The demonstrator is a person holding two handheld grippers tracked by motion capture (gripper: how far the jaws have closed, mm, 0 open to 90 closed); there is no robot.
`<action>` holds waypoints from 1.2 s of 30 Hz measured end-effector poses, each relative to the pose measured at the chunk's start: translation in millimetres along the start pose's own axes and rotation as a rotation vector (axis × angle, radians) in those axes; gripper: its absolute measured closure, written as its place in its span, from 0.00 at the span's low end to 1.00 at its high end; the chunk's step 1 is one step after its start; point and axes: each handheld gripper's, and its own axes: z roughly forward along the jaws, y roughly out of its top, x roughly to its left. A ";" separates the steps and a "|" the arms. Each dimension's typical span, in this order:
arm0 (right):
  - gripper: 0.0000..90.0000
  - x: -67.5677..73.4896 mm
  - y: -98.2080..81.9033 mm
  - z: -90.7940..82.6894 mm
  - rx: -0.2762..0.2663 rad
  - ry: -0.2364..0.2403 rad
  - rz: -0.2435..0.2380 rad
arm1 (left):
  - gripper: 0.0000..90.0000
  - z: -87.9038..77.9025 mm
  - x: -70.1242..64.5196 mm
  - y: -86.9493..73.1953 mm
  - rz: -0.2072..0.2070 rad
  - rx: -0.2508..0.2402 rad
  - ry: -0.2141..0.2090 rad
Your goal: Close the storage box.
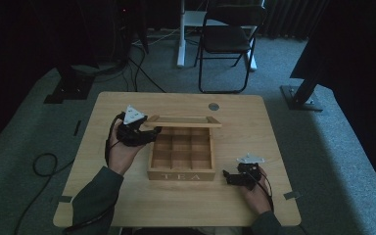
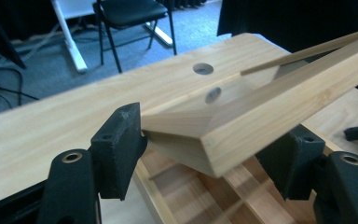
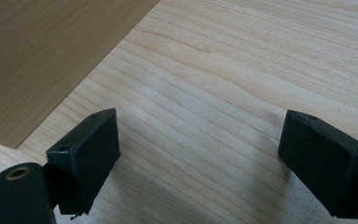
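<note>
The left gripper (image 1: 147,131) has its jaws parted around the raised lid's (image 1: 183,122) left corner, above the tea box (image 1: 181,169) mid-table. The right gripper (image 1: 231,177) rests open, empty, just right of the box.

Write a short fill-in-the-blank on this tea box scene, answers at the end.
1. The light wooden box has the word ____ on its front wall.
2. The box's wooden-framed lid is raised, with its corner between the jaws of the ____ gripper.
3. The right gripper has its jaws ____ over the wooden table.

Answers: TEA; left; open
</note>
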 end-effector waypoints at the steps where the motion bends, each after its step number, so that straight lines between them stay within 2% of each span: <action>1: 0.13 -0.1 0.0 0.0 0.000 0.001 0.000 | 0.37 -0.5 -0.5 -1.9 0.001 0.002 -0.002; 4: 0.13 0.0 0.0 0.0 0.000 0.000 0.001 | 0.37 -1.3 -2.3 -6.6 0.017 0.005 -0.002; 9: 0.13 0.1 0.0 0.0 0.000 0.000 0.000 | 0.37 -2.3 -5.6 -11.8 0.019 0.008 0.007; 30: 0.13 0.2 0.0 -0.1 0.001 0.000 0.002 | 0.36 -3.8 -12.7 -31.2 0.001 0.024 0.010; 31: 0.13 0.2 0.0 0.0 0.000 0.000 0.001 | 0.36 -4.9 -13.7 -35.6 -0.010 0.021 0.005; 36: 0.13 0.1 0.0 0.0 0.000 -0.001 0.000 | 0.36 -6.3 -15.2 -41.4 -0.012 0.022 0.001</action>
